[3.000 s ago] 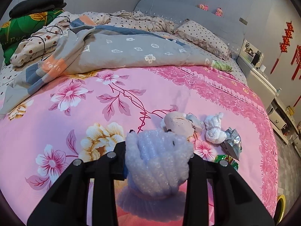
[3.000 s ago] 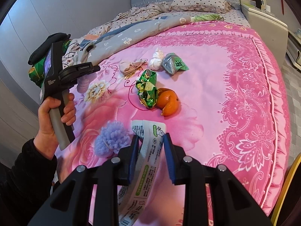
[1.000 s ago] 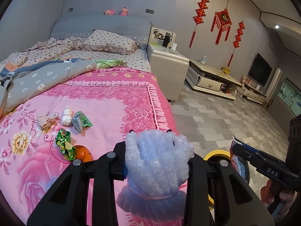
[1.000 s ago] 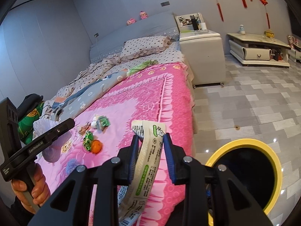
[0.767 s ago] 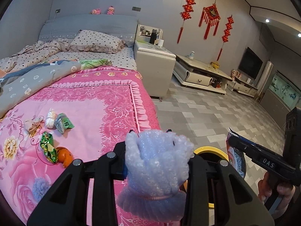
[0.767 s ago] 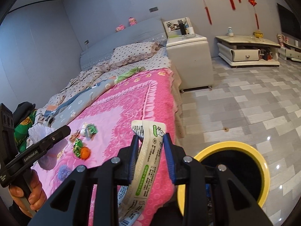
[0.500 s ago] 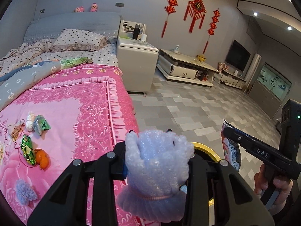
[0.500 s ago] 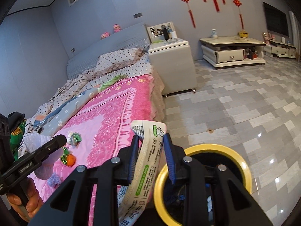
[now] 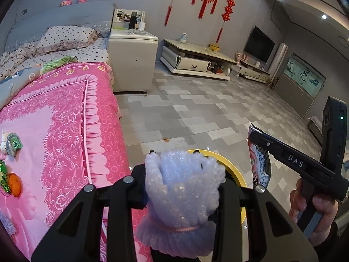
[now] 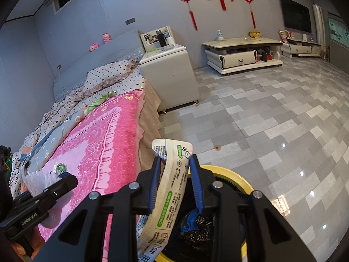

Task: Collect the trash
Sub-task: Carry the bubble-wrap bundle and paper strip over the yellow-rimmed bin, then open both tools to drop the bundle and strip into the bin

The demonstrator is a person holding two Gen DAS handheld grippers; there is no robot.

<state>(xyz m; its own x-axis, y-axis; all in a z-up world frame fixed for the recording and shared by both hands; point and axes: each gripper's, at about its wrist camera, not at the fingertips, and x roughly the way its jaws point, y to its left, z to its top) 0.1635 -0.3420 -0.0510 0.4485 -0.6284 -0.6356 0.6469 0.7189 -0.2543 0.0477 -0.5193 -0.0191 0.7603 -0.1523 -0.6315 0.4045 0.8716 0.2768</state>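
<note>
While over yellow bin [image 10: 240, 180]: left gripper [image 9: 183, 187] jaws clamp foam wad [image 9: 183, 198]; right gripper [image 10: 175, 185] jaws pinch wrapper [image 10: 172, 187].

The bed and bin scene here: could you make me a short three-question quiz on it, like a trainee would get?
1. True or false: the left gripper is empty.
2. What does the right gripper hold? A) orange B) printed wrapper C) pillow
3. What colour is the bin's rim?

Key:
1. False; it grips a foam net.
2. B, the printed wrapper.
3. Yellow.
</note>
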